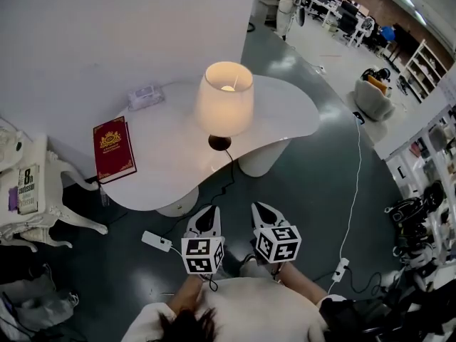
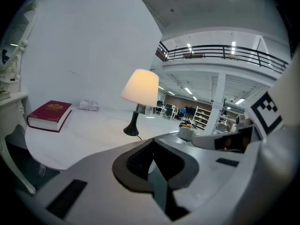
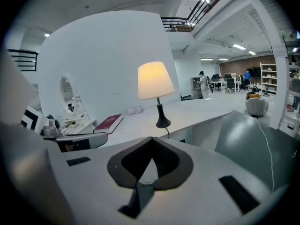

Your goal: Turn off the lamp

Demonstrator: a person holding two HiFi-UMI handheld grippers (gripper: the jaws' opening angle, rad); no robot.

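White table (image 1: 285,116): curved top on rounded pedestals, set against a plain white wall ahead of me.
Lamp (image 1: 224,98): lit, with a cream shade on a dark stem and base; it stands upright near the middle of the table.
Black cord (image 1: 226,173): runs from the lamp base over the near edge to the floor.
Red book (image 1: 113,148): lies flat on the left part of the table, well apart from the lamp.
White packet (image 1: 146,95): soft, at the far left of the table, near the wall.
Left claw (image 1: 209,216): jaws together with nothing between them; I hold it in the air on the near side of the table, aimed towards the lamp.
Right claw (image 1: 265,216): jaws together as well, empty, just beside the left one.
Shelves (image 1: 420,63): open units at the far right; I cannot make out what they hold.
Side cabinet (image 1: 50,219): white, ornate, on the left, with a printed book lying on top.
Floor (image 1: 313,184): dark grey and glossy; a white adapter (image 1: 155,241) lies near the table's foot and a white cable (image 1: 354,191) trails on the right.
Room: open hall with desks and chairs far right.
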